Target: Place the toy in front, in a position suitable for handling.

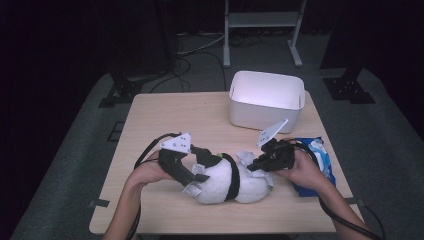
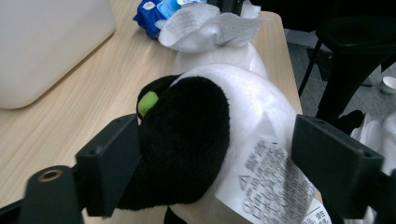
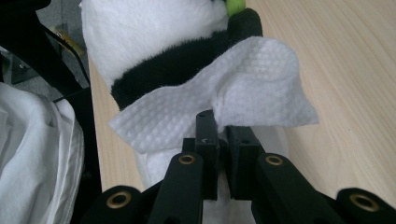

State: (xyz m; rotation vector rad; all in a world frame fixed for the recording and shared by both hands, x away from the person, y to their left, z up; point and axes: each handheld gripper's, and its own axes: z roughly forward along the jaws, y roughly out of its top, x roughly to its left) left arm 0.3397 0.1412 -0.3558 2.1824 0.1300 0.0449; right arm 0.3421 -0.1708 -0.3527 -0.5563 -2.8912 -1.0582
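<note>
Wooden table (image 1: 160,117), plush panda (image 1: 225,182) between left gripper (image 1: 196,172) jaws, wipe (image 3: 233,100) in right gripper (image 3: 223,140).

In the right gripper view, the right gripper (image 3: 223,135) rises from the bottom centre of the frame, its two black jaws pressed together on a white wet wipe (image 3: 224,100). The wipe lies against a black-and-white plush toy (image 3: 154,32) in the upper middle. The wooden table (image 3: 336,70) is at the right, white cloth (image 3: 32,154) at the lower left.
</note>
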